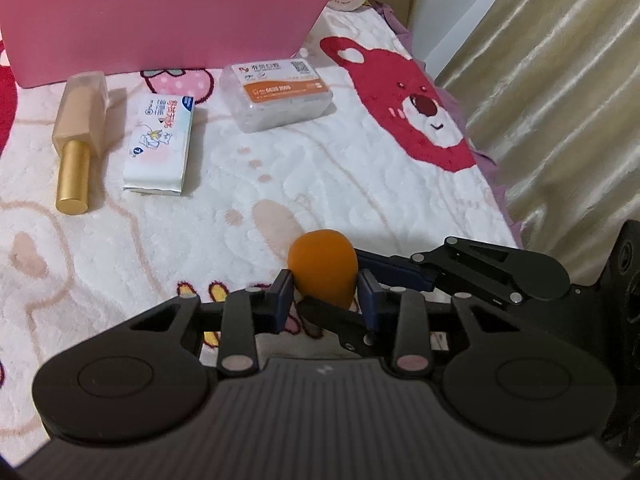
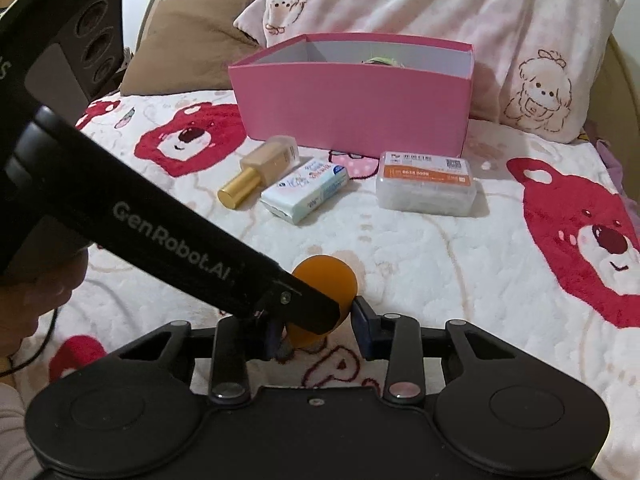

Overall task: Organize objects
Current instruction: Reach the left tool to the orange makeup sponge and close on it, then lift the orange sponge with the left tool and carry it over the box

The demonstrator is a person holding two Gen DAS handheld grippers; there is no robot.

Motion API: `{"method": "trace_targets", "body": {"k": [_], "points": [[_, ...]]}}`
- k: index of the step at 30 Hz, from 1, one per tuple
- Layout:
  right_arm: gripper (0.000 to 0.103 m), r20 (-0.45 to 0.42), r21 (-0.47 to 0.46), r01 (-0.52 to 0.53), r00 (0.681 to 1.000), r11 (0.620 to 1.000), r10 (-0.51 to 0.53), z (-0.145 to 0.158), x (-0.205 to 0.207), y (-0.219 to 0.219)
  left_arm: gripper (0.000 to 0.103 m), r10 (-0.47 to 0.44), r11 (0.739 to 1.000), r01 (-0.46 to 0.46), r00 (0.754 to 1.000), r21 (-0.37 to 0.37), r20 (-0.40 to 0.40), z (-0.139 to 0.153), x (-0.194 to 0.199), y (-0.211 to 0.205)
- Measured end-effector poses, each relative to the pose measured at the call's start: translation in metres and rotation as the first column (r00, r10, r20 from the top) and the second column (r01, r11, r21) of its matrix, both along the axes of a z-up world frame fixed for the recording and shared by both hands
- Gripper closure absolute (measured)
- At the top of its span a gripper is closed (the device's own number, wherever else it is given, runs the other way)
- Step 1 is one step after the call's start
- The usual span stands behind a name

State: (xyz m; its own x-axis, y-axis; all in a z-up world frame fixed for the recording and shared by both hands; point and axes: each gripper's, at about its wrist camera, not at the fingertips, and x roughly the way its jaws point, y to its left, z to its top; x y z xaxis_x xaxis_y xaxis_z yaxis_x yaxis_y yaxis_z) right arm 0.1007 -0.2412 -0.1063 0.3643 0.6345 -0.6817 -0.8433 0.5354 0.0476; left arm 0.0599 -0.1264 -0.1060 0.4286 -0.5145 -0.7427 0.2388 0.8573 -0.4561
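The orange sponge (image 1: pixel 322 266) sits low at centre frame, above the bear-print blanket (image 1: pixel 360 184). The left gripper (image 1: pixel 325 300) pinches its sides; the right gripper (image 2: pixel 320 322) also brackets it, and whether that one grips or only flanks it I cannot tell. Above lie a gold-capped bottle (image 1: pixel 78 136), a tissue pack (image 1: pixel 160 144) and a clear box (image 1: pixel 280 94), well apart from the sponge. Behind them stands the pink box (image 2: pixel 352 100), open-topped.
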Motion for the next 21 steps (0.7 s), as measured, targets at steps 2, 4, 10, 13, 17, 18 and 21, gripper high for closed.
{"method": "trace_targets", "body": {"k": [2, 4, 10, 13, 17, 18, 21], "points": [[0.062, 0.005, -0.001, -0.004, 1.000, 1.000, 0.004, 0.006, -0.002, 0.001, 0.070, -0.002, 1.000, 0.002, 1.000, 0.009, 0.011, 0.007, -0.003, 0.000], [0.062, 0.001, -0.003, -0.006, 1.000, 1.000, 0.006, 0.013, -0.002, 0.002, 0.070, -0.001, 1.000, 0.001, 1.000, 0.017, 0.014, 0.013, -0.004, 0.001], [0.062, 0.027, -0.004, -0.032, 0.999, 0.999, 0.032, 0.039, -0.003, 0.008, 0.070, 0.009, 1.000, -0.010, 0.999, 0.012, 0.034, 0.040, -0.005, 0.009], [0.062, 0.033, 0.005, -0.040, 0.999, 0.999, 0.040, 0.058, -0.001, 0.010, 0.070, 0.022, 1.000, -0.022, 0.998, 0.009, 0.056, 0.060, -0.007, 0.013], [0.062, 0.039, -0.012, -0.066, 0.997, 0.998, 0.066, 0.087, 0.002, 0.016, 0.070, 0.036, 0.999, -0.036, 0.998, 0.008, 0.057, 0.090, -0.004, 0.018], [0.062, 0.042, -0.018, -0.074, 0.996, 0.997, 0.075, 0.095, 0.003, 0.018, 0.070, 0.039, 0.999, -0.040, 0.998, 0.006, 0.055, 0.097, -0.003, 0.019], [0.062, 0.047, -0.033, -0.085, 0.995, 0.996, 0.087, 0.116, 0.010, 0.025, 0.070, 0.043, 0.999, -0.043, 0.997, 0.004, 0.065, 0.120, 0.002, 0.024]]}}
